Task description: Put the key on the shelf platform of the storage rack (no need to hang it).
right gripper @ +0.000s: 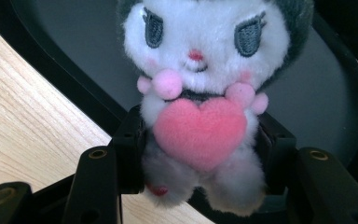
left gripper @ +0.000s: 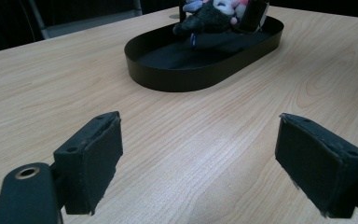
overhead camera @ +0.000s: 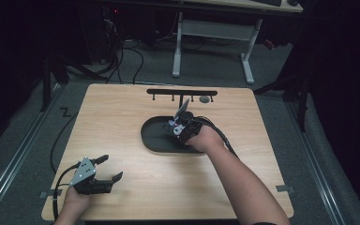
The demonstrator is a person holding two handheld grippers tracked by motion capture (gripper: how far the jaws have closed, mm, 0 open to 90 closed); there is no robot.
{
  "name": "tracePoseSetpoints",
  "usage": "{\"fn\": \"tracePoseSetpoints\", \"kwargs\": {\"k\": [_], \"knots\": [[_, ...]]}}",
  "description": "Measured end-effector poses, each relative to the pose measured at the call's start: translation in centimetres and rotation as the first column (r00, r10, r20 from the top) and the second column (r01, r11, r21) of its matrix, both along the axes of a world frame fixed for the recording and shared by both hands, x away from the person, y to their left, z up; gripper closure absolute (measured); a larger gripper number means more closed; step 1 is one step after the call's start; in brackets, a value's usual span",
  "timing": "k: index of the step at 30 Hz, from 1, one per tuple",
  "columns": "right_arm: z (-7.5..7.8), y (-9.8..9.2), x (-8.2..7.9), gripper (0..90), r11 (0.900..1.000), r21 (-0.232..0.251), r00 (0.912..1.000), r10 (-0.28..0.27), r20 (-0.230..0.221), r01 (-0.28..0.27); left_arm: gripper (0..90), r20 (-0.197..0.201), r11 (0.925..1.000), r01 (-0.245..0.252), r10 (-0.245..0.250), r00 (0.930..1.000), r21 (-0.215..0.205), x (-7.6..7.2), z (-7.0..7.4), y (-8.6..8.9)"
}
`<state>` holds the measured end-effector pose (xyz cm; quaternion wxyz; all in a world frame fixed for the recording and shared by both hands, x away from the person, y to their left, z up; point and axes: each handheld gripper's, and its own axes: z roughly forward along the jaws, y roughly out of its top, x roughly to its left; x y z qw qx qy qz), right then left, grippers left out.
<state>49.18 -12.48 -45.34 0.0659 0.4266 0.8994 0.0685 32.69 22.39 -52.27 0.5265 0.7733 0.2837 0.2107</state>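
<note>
Right gripper view: your right gripper is clamped on a plush toy, one black pad pressed into each side of its body. The toy has a white face with grey stitched eyelids, a small red nose and pink cheeks, under a dark grey hood. A row of pale pink pom-poms sits at its neck, and a large pink heart covers its chest. Its lower body is light grey fur with a small red mark near one foot. It faces the camera, upright between the jaws, above the near rim of a black oval tray, with the tray's dark floor behind its head.

High view: the tray lies near the middle of a light wooden table, its long axis running left to right. Your right hand holds the toy over the tray's right half, just inside the rim. A black rack with short pegs stands just beyond the tray at the far edge, and a small dark round object lies by it. Bare wood runs wide to the left of the tray and in front of it.

Your left gripper rests near the front left corner, well apart from the tray. Its jaws stand apart with nothing between them.
</note>
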Motion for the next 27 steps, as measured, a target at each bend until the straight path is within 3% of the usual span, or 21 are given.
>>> {"fn": "tracePoseSetpoints", "kwargs": {"k": [4, 15, 17, 20, 27], "knots": [[-0.2, 0.0, 0.0, 46.9, 1.0, -0.004, 1.0, -0.001, -0.001, 0.001, 15.5, -0.002, 1.0, 0.0, 0.0, 1.0, 0.001, 0.0, 0.0, 0.0], [-1.2, -2.4, -0.6, 46.8, 0.999, -0.018, 0.9981, -0.052, -0.032, 0.051, 15.5, 0.0, 1.0, 0.006, -0.006, 1.0, 0.003, 0.0, -0.1, -0.2], [-1.1, -2.8, -0.6, 46.8, 0.999, -0.024, 0.9992, -0.031, -0.025, 0.03, 15.5, -0.001, 1.0, 0.005, -0.005, 1.0, 0.002, 0.0, 0.0, -0.1], [-1.0, -2.9, -0.7, 46.5, 0.998, -0.023, 0.9974, -0.066, -0.03, 0.065, 15.5, 0.0, 1.0, 0.005, -0.005, 1.0, 0.002, 0.0, -0.1, -0.2], [-1.6, -3.2, -0.4, 44.7, 0.998, -0.019, 0.9974, -0.063, -0.035, 0.063, 15.5, -0.003, 1.0, 0.003, -0.003, 1.0, 0.004, 0.0, -0.1, -0.1]]}}
